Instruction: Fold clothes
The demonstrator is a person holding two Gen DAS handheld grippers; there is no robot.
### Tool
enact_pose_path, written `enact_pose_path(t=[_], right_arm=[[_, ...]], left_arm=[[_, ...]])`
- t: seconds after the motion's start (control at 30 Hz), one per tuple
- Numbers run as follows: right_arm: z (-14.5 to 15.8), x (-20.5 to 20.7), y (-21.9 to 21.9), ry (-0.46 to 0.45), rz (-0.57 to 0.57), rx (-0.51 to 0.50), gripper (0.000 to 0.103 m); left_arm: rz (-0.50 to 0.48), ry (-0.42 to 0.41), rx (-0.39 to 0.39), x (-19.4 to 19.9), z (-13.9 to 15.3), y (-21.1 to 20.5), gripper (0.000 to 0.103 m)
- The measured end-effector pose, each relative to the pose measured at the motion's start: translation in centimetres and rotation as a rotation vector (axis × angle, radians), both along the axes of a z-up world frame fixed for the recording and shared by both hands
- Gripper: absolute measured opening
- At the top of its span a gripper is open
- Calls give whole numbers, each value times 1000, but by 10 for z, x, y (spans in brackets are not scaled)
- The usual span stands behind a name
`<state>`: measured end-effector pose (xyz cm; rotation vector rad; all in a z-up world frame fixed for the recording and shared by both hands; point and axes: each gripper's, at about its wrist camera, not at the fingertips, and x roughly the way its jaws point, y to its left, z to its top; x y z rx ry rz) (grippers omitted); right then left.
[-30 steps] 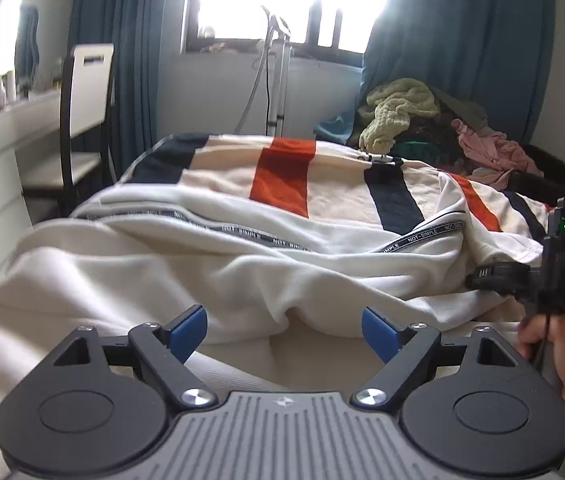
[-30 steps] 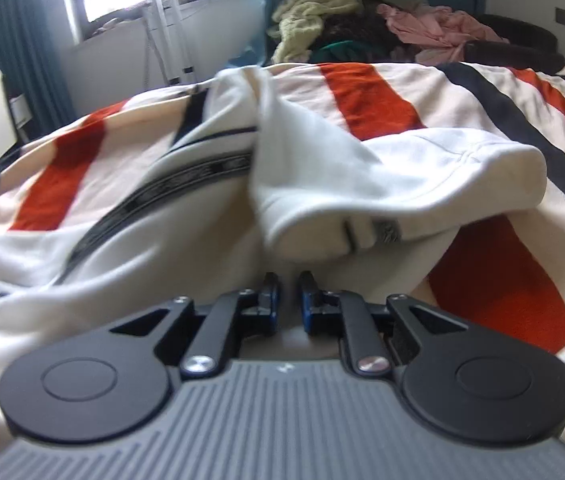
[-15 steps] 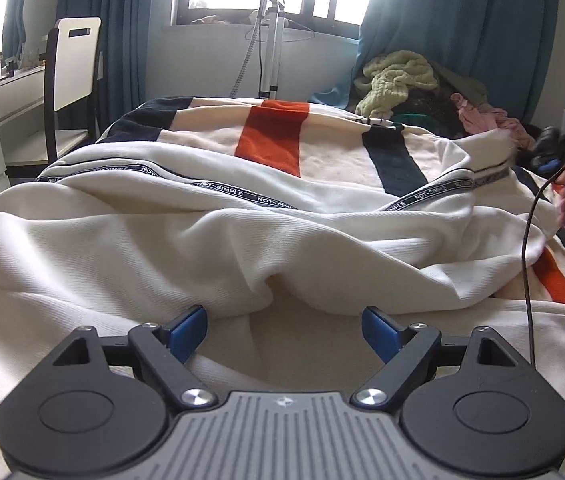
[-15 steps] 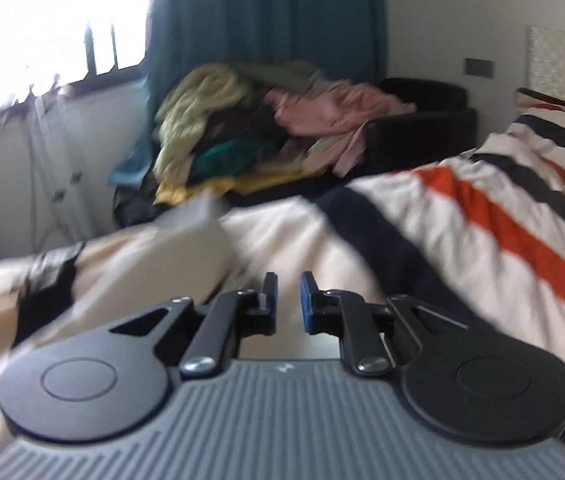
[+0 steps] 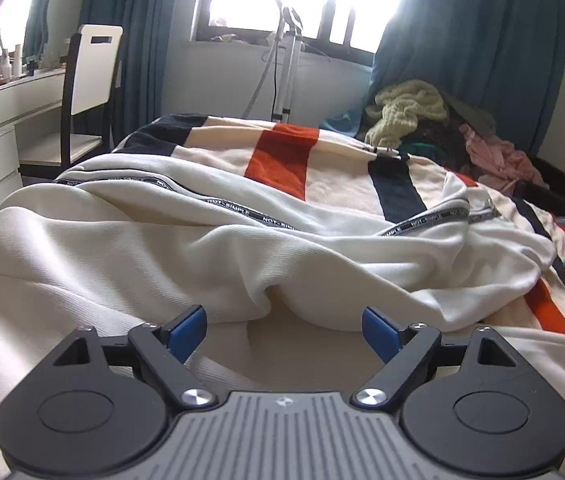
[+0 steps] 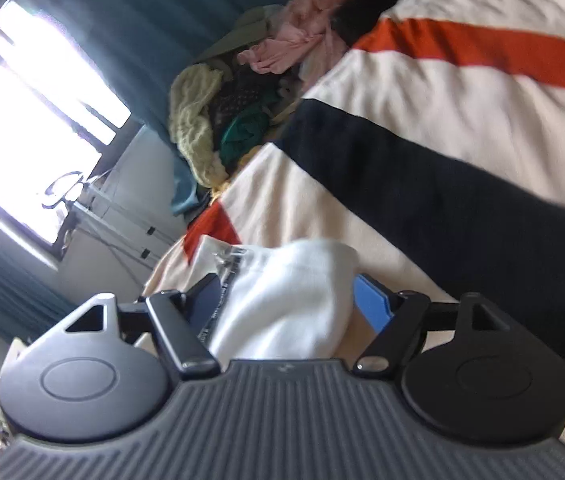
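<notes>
A cream-white garment with black lettered tape lies rumpled across the bed's striped blanket. My left gripper is open just above a fold at the garment's near edge, with nothing between its blue pads. In the right wrist view, which is rolled sideways and blurred, my right gripper has its jaws opening. A white end of the garment lies loose between them, over the blanket.
A pile of mixed clothes sits at the bed's far right by the teal curtain. A chair and a white desk stand left of the bed. A metal stand is under the window.
The right gripper swept sideways across the bed with the white cloth, rolled over, and its jaws went from shut to spread. The left gripper stayed almost still.
</notes>
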<state>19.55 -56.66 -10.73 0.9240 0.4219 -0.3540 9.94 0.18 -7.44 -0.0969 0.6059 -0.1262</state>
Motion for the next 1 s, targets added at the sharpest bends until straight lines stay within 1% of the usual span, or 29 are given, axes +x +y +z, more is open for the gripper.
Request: enact_pose_path(t=[0.07,0.1,0.13,0.17,0.2,0.23,0.27,0.33,0.37,0.4,0.5,0.57,0.6,0.67,0.73,0.77,0.87,0.93,1.0], right_arm=[[-12,11,4,26,-3,12,76],[-19,16,5,39,-5,17,71],[-23,23,8,46,-4,8,63],[-24,32,10,51,-4,-12,57],[-25,41,13,56,-4,-34,40],[-21,49,15,67,-8,-65,19],[-14,57,17,82,-13,-100,11],[-1,72,22,110,-24,-170,6],[6,79,24,124,-30,-205,6],[19,81,24,112,-38,-233,6],[64,82,23,48,-65,-310,6],[95,74,20,17,-81,-396,6],[108,65,15,0,-97,-418,6],[124,41,2,-27,-143,-434,6],[124,14,-10,-33,-170,-461,6],[119,0,-14,-18,-183,-463,6],[86,-43,-26,33,-228,-406,6],[62,-67,-30,61,-246,-380,6],[42,-87,-32,84,-253,-371,6]], left_arm=[[2,-9,3,-1,0,-1,87],[2,-5,4,0,-1,-2,87],[1,3,5,0,-2,-2,87],[0,12,6,0,-3,-2,87],[0,11,6,0,-4,-2,87],[-1,9,5,0,-5,-1,88],[2,10,7,1,-6,-1,88],[2,25,-1,5,-10,-2,88],[-6,25,-10,7,-11,-2,88],[-21,19,-24,6,-11,-2,88],[-67,-1,-70,4,-9,-1,88],[-98,-15,-100,3,-8,-1,89],[-102,-15,-111,2,-7,0,89],[-104,-12,-131,-1,-5,2,89],[-100,-14,-129,-5,-1,3,89],[-96,-15,-129,-7,1,4,89],[-82,-21,-127,-14,8,8,89],[-61,-40,-97,-20,11,6,90],[-84,-62,-61,-28,13,-2,90]])
